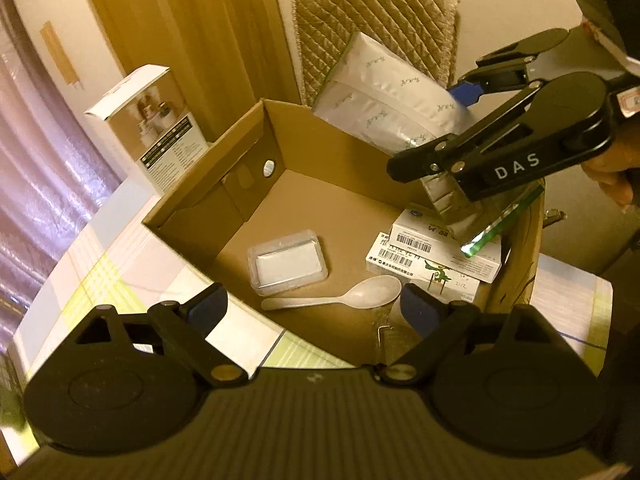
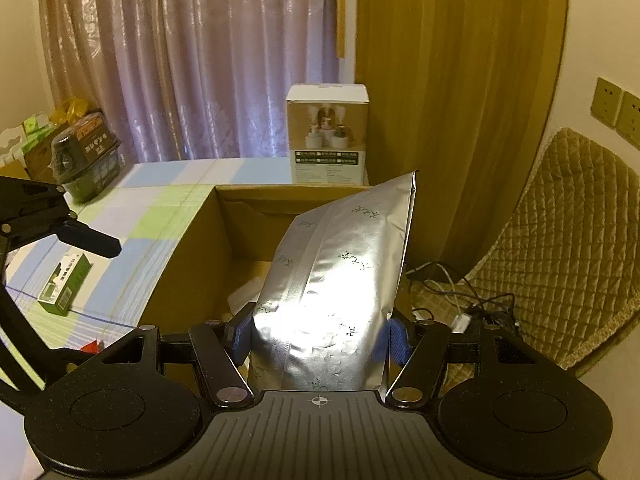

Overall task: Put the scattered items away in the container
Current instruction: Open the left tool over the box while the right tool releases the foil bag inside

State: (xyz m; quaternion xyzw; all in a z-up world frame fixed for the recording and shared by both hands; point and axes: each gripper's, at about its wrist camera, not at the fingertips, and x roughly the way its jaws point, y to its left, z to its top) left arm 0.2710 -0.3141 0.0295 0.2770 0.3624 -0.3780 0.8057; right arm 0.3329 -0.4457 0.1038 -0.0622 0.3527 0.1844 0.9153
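Observation:
An open cardboard box stands on the table; it also shows in the right wrist view. Inside lie a clear plastic case, a white spoon and white medicine boxes. My right gripper is shut on a silver foil pouch and holds it upright over the box's right side; the pouch also shows in the left wrist view. My left gripper is open and empty above the box's near edge. A small green box lies on the table left of the cardboard box.
A tall white product box stands behind the cardboard box. A quilted chair with cables is on the right. A dark wrapped package sits at the table's far left. Curtains hang behind.

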